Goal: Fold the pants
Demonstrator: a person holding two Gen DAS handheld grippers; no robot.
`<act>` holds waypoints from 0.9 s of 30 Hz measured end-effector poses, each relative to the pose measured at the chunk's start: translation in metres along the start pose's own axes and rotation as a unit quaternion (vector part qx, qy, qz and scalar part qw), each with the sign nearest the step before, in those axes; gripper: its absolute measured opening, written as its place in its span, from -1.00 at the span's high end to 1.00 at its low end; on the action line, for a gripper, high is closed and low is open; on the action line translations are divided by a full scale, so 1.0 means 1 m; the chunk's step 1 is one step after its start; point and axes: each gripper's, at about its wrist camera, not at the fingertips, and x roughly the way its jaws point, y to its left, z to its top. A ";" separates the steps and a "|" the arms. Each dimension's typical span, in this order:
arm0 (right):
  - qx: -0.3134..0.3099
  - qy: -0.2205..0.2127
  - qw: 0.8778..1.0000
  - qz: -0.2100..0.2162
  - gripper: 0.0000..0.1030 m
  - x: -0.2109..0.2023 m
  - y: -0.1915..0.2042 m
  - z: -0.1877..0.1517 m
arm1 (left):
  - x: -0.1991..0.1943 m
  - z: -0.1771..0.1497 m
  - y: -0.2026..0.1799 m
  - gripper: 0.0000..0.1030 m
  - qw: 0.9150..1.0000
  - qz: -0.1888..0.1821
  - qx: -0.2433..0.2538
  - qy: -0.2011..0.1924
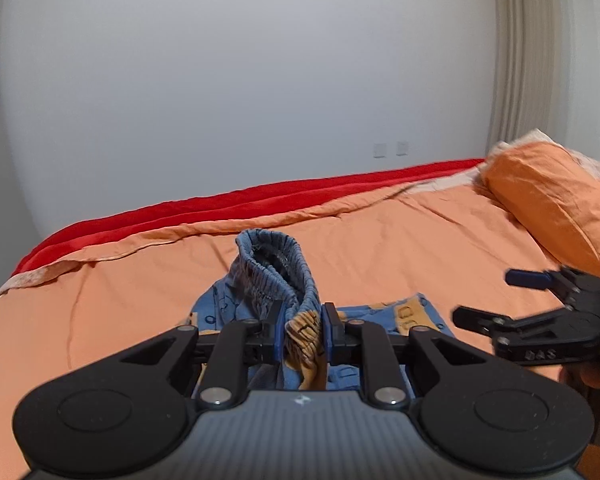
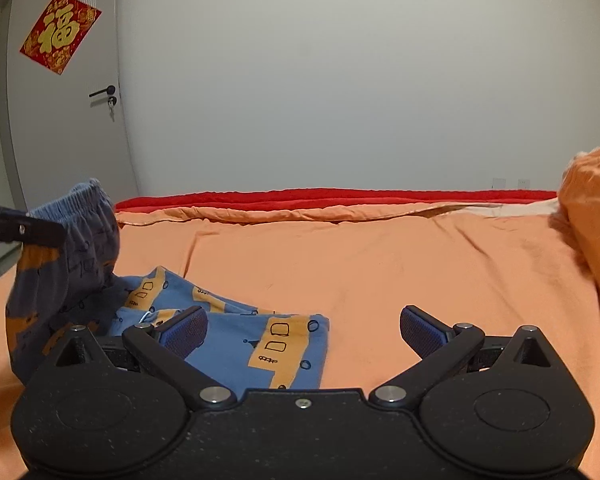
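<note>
Blue pants (image 1: pixel 266 280) with orange print lie partly folded on an orange bed sheet (image 1: pixel 380 248). My left gripper (image 1: pixel 302 334) is shut on a bunch of the fabric by the ribbed waistband, which stands raised above the bed. In the right wrist view the same raised waistband (image 2: pixel 80 240) hangs at the left under a finger of the left gripper (image 2: pixel 24 229), while the flat folded part of the pants (image 2: pixel 252 344) rests on the sheet. My right gripper (image 2: pixel 304 330) is open and holds nothing, just above the folded part; it also shows at the right edge as the right gripper (image 1: pixel 484 296).
An orange pillow (image 1: pixel 556 208) lies at the right end of the bed. A red blanket (image 1: pixel 260 204) runs along the far edge by the white wall. A door (image 2: pixel 68 120) with a red paper square stands at the left. A hand (image 1: pixel 592 380) holds the right gripper.
</note>
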 end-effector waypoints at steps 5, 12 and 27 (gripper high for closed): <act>0.023 0.007 1.000 -0.016 -0.99 0.008 -0.019 -0.003 | 0.012 -0.004 -0.027 0.60 0.998 -0.028 0.046 0.010; 0.048 0.014 0.999 -0.018 -0.99 0.012 -0.040 -0.008 | 0.033 -0.014 -0.056 0.58 0.993 -0.074 0.087 0.042; 0.086 0.029 0.991 0.101 -0.97 0.035 -0.042 -0.021 | 0.023 -0.086 -0.077 -0.36 0.977 -0.076 0.200 0.017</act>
